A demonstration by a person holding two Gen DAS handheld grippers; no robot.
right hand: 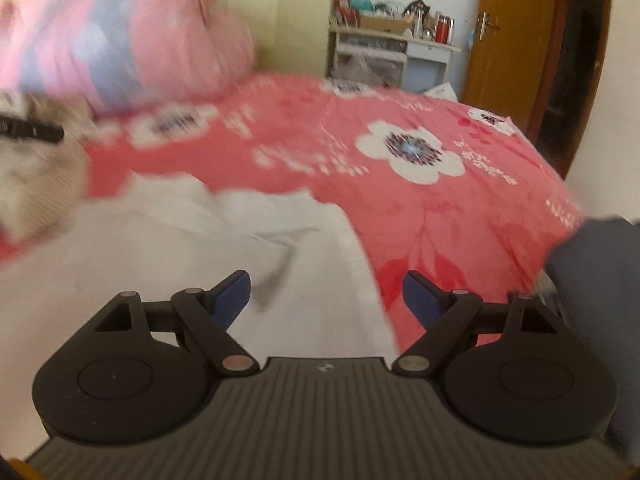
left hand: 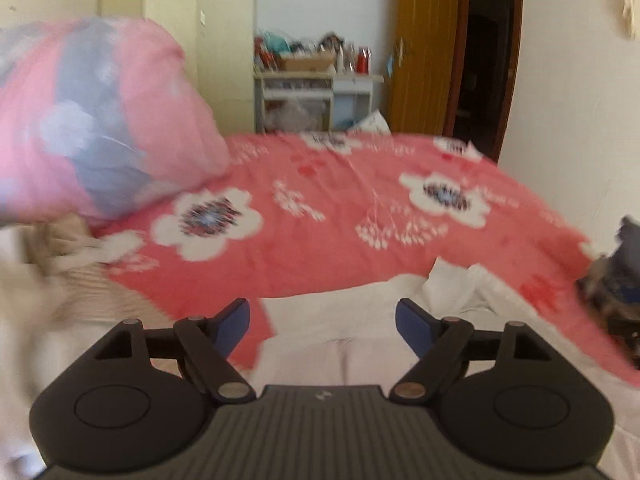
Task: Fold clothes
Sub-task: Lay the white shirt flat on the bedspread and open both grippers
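Cloth, a white garment (right hand: 192,248), lies rumpled on the near part of the bed (right hand: 460,216), under both tools. The left tool (left hand: 322,326) and right tool (right hand: 326,298) stand apart, holding nothing. Pinching only the top layer could drag the creases askew; the beige garment (left hand: 68,276) alongside might snag too.

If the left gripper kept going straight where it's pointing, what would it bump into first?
Probably the white garment lying on the red flowered bedspread. The open left gripper points down over it, though blur makes depth uncertain.
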